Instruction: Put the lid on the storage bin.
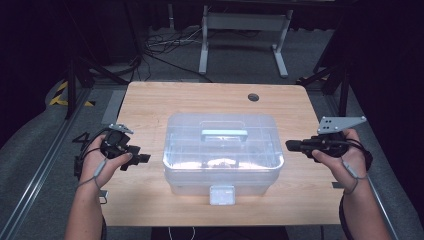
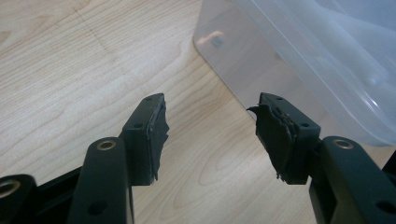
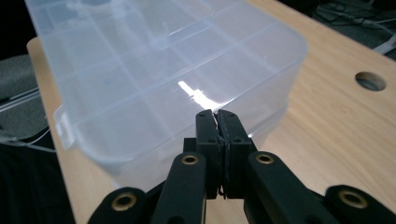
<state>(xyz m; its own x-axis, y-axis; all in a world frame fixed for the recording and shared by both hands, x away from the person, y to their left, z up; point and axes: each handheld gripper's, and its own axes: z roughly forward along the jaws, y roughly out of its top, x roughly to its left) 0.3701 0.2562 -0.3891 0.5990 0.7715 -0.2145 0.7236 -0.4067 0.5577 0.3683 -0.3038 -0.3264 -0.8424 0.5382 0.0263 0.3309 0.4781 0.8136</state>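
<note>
A clear plastic compartment box with a pale handle on its closed lid and a latch at its front stands in the middle of the wooden table. My left gripper hovers just left of the box, a hand's width away. In the left gripper view its jaws stand open over bare wood with nothing between them, and the box's corner lies ahead to the right. My right gripper is at the box's right side, pointing at it. Its jaws are shut and empty, above the box's lid edge.
A round cable hole sits in the table's far right part, also visible as the hole in the right gripper view. Beyond the table stands a white frame with cables on the floor. Bare wood borders the box on all sides.
</note>
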